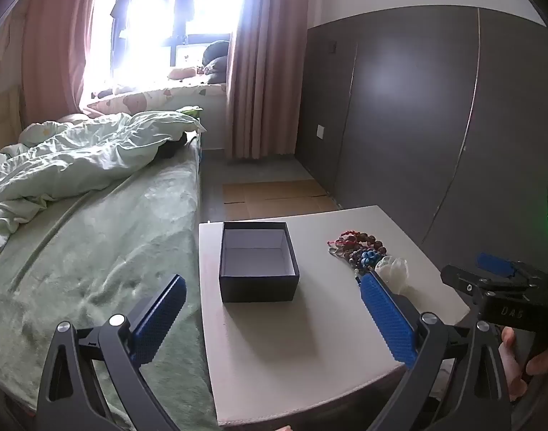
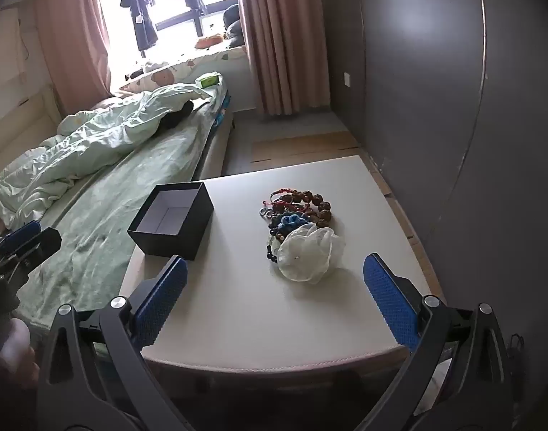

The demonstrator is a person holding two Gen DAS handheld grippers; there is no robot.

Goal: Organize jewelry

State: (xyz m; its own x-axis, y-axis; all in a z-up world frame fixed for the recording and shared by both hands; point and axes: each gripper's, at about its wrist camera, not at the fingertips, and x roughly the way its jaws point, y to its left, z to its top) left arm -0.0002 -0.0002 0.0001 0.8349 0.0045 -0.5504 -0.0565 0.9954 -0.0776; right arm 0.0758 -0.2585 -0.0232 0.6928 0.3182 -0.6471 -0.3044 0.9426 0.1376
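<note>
Start state: nothing sorted yet, both tools empty.
Left tool [image 1: 274, 309] and right tool [image 2: 275, 287] gape fully, holding nothing, above the table [image 2: 238, 323]; jewelry pile [image 2: 299, 215] lies beside the white scrunchie [image 2: 309, 255], box [image 2: 171, 221] empty.

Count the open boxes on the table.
1. The dark box sits empty at the table's left side, next to the bed, apart from the jewelry pile. No others are visible.
</note>
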